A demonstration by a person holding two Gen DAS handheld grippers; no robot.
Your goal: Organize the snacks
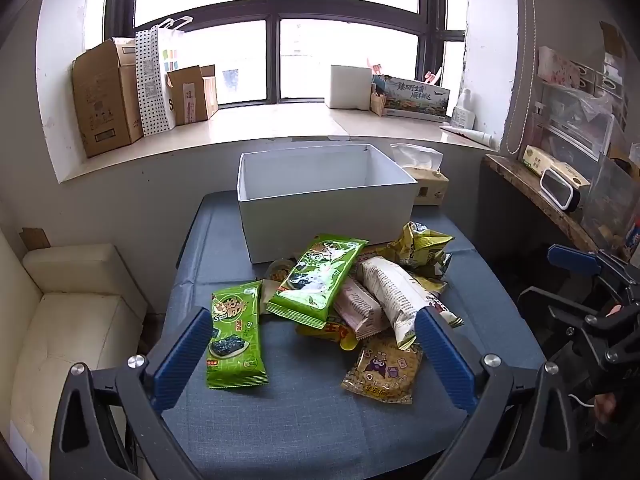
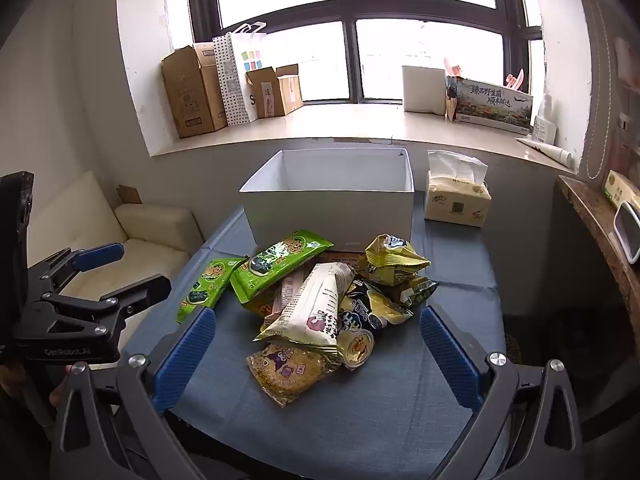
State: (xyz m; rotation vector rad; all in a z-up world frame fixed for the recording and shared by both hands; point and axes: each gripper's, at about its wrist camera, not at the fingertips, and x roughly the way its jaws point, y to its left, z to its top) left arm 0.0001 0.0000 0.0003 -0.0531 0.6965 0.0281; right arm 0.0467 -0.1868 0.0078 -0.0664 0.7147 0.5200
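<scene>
My two grippers, left gripper [image 1: 314, 350] and right gripper [image 2: 316, 350], gaped wide, empty, above two green seaweed packets [image 1: 236, 338] and one open white cardboard box [image 1: 326, 216].

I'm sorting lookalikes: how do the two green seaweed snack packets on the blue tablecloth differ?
The smaller green seaweed packet lies flat on the blue tablecloth, apart at the pile's left edge. The larger green seaweed packet is longer and rests tilted on other snacks, close to the white open box. Both are glossy green, printed with dark seaweed, and lie outside the box.
</scene>
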